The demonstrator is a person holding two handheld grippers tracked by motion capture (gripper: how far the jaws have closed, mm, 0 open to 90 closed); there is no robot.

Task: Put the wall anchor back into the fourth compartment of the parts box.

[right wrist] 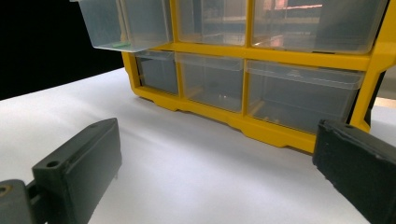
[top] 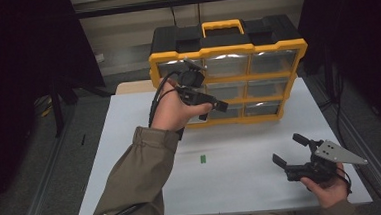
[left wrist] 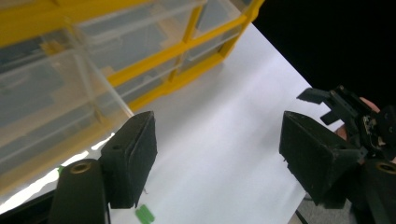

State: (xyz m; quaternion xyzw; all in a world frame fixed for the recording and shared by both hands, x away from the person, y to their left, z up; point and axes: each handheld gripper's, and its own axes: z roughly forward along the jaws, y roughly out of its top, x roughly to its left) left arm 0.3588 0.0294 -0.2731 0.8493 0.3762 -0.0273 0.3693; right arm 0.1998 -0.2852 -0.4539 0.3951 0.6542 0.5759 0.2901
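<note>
high view: right claw [top: 292, 155] rests spread at lower right, the green piece [top: 203, 159] lies loose mid-bench [top: 264, 193]. left claw [top: 209, 106], spread and holding nothing, hangs by the pulled-out drawer [right wrist: 122, 25] of the yellow organizer [top: 227, 52]. i'd grab the piece square-on. drawer contents are too blurry to read.

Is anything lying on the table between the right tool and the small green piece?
Nothing visible does. The right tool sits open above the white table, and the stretch from it across to the small green piece is bare. The left tool is up by the yellow organizer.
</note>
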